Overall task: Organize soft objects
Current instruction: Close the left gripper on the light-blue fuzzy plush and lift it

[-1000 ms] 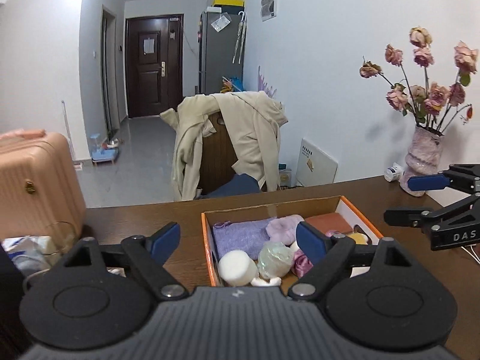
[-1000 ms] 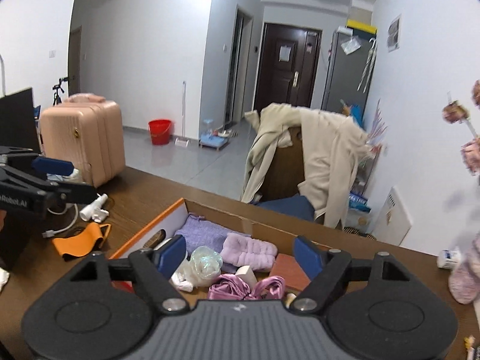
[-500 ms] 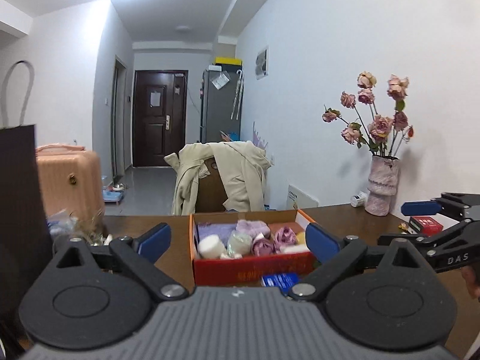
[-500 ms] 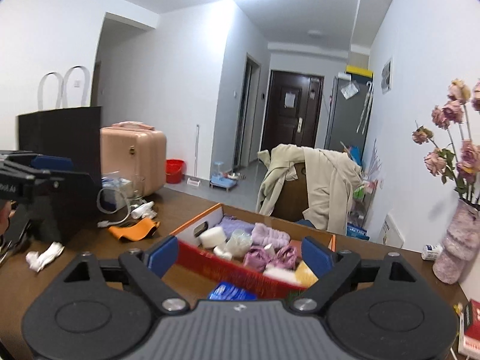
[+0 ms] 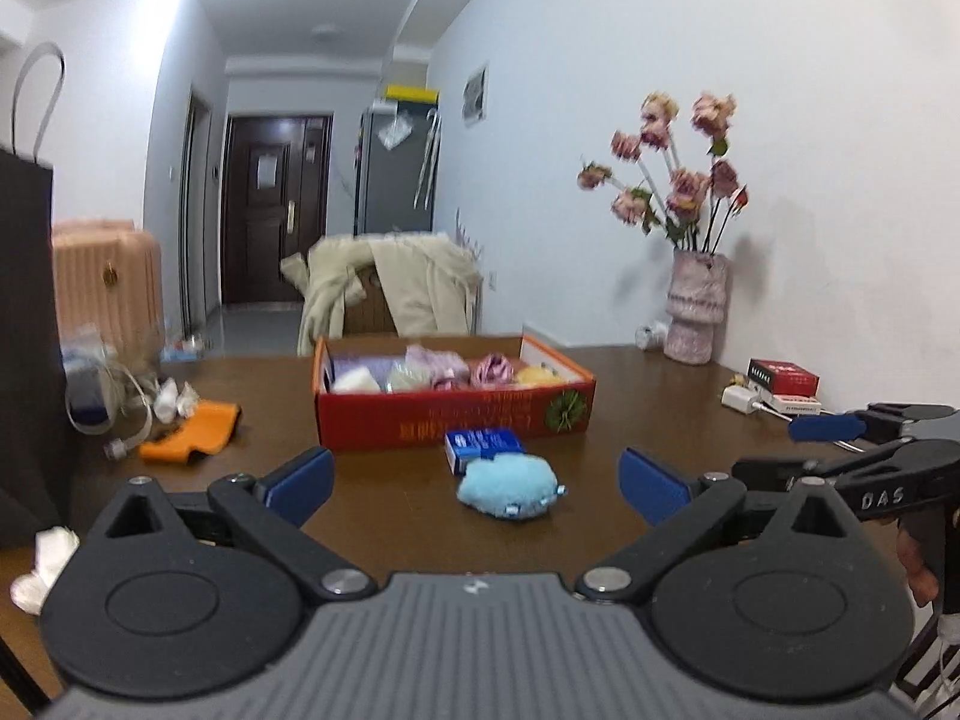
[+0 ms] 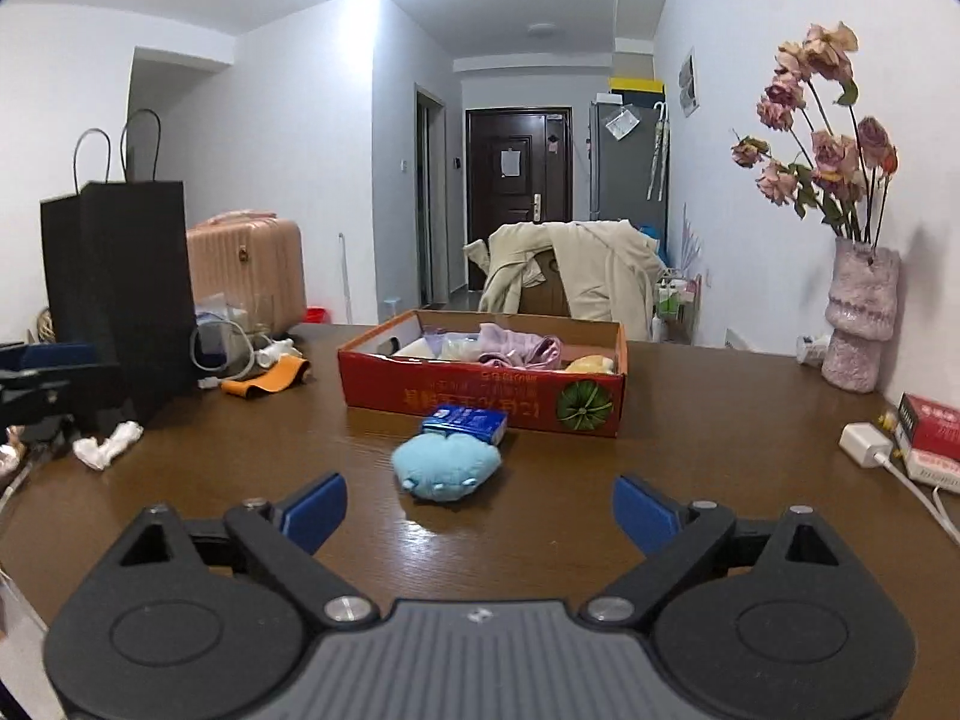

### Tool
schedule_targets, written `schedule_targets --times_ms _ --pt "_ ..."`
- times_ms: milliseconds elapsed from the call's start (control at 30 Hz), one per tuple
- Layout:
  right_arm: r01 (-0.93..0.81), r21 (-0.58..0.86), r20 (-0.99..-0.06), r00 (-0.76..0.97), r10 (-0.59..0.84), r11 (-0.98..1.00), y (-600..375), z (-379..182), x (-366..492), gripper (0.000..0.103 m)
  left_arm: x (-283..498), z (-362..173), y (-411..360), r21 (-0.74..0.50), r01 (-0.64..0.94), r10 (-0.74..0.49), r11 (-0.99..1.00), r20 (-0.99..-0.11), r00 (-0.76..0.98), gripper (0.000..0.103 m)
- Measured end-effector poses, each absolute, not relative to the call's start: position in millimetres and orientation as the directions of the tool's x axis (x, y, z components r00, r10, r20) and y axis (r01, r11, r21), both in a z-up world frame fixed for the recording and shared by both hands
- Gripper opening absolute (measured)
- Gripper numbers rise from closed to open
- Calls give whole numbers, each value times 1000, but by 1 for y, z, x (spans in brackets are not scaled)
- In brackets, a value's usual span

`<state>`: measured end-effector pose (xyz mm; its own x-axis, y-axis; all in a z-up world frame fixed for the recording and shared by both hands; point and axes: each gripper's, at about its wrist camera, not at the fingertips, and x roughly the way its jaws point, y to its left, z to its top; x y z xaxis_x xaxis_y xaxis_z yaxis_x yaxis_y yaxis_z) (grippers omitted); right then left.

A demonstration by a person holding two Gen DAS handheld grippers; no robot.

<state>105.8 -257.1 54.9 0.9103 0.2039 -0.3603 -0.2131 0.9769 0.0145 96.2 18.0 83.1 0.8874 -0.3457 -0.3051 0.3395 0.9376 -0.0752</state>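
Observation:
A red cardboard box (image 5: 456, 414) (image 6: 480, 402) on the brown table holds several soft items: purple, pink, white and yellow. A light blue plush toy (image 5: 507, 485) (image 6: 445, 467) lies in front of it, next to a small blue packet (image 5: 483, 446) (image 6: 468, 423). My left gripper (image 5: 477, 483) is open and empty, close behind the plush. My right gripper (image 6: 478, 510) is open and empty, also just behind the plush. The right gripper also shows at the right of the left wrist view (image 5: 864, 450).
An orange strap (image 5: 192, 429) (image 6: 267, 377), cables and white bits lie at the left by a black paper bag (image 6: 120, 294). A vase of dried roses (image 6: 858, 312), a white charger (image 6: 864, 444) and red boxes (image 6: 930, 438) stand at the right.
Both grippers have pulled back from over the box and come lower; the box now sits farther off, and the blue plush and blue packet have come into view in front of it.

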Motion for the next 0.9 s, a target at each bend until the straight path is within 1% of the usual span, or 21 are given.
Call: schedule_targets --times_ms 100,167,233,267,333,367,400,500,600,667,733,767,800,900 --pt "-208 68 -366 905 218 976 -262 52 118 92 116 70 18 -112 327 -345 938 -345 873 103" --pt "-207 107 -383 894 233 972 -266 47 130 85 129 62 17 -140 314 -344 939 -367 864 103" --pt "-198 143 -378 894 238 970 -269 41 144 76 145 53 15 -169 301 -345 939 -401 849 102" --pt "-196 159 -382 892 244 967 -270 38 152 74 155 48 14 -190 296 -350 936 -420 837 100" --pt "-202 174 -397 881 256 964 -270 33 170 70 176 39 9 -247 281 -367 928 -458 810 92" --pt "-205 174 -407 876 259 963 -269 31 181 68 188 35 5 -276 267 -373 923 -482 793 83" --pt "-209 171 -420 869 263 963 -267 28 193 65 200 30 0 -306 260 -387 916 -499 776 78" --pt "-229 159 -447 851 277 960 -261 21 230 58 236 16 -17 -352 251 -414 902 -533 738 75" --pt "-268 147 -484 820 306 952 -256 13 269 48 266 8 -29 -390 251 -443 886 -553 706 75" --pt "-297 160 -501 797 337 941 -255 8 292 47 282 1 -39 -399 238 -443 885 -571 691 73" --pt "-327 188 -514 771 376 926 -254 2 316 47 293 -9 -45 -398 234 -443 887 -591 674 63" --pt "-339 204 -509 765 395 918 -254 -1 326 47 298 -14 -47 -403 240 -453 883 -600 659 54" --pt "-348 228 -501 759 416 910 -254 -6 335 47 301 -19 -47 -408 244 -461 880 -608 646 50" --pt "-359 326 -509 713 483 874 -257 -24 355 45 303 -24 -38 -416 254 -472 873 -593 652 49"
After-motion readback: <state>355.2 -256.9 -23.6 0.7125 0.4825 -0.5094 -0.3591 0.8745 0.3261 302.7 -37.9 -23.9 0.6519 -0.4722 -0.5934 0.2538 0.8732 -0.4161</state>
